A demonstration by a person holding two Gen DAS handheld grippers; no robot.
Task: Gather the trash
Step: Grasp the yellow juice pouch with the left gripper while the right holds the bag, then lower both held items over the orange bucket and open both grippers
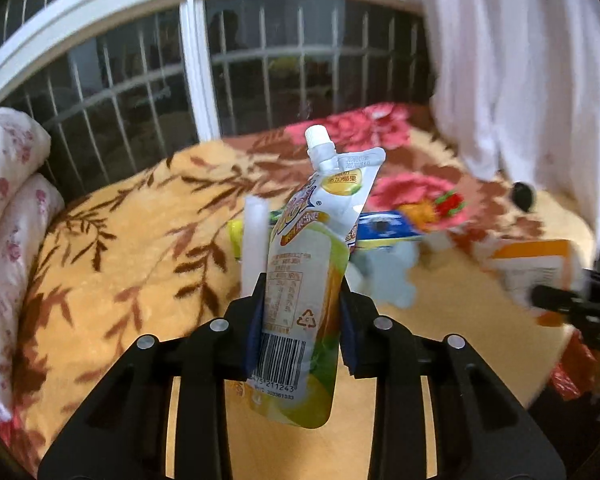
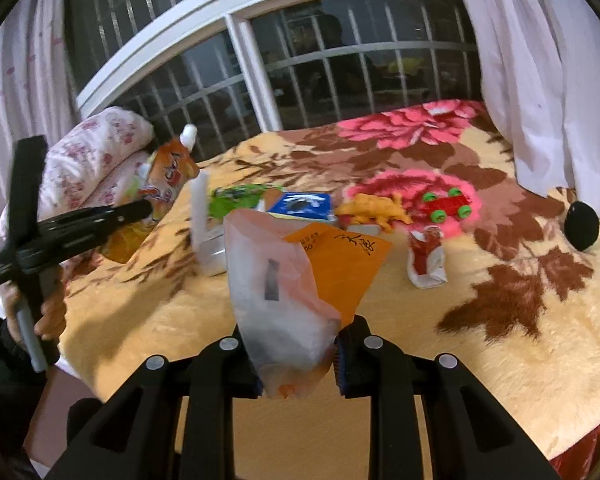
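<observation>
The left gripper (image 1: 302, 320) has its fingers clamped on a spouted drink pouch (image 1: 314, 264), spout upward. The right gripper (image 2: 296, 360) has its fingers pinching a translucent plastic bag (image 2: 276, 296) above the bed (image 2: 500, 340).

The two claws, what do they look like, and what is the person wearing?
Both the left claw and the right claw are matte black, with angular linkage arms joined by round silver pins and dark blue ribbed pads. In the right wrist view, the left one has a grey handle, and the person wears a dark sleeve.

Orange box (image 1: 540, 268) blurred; bag (image 2: 276, 280) contents hidden.
</observation>
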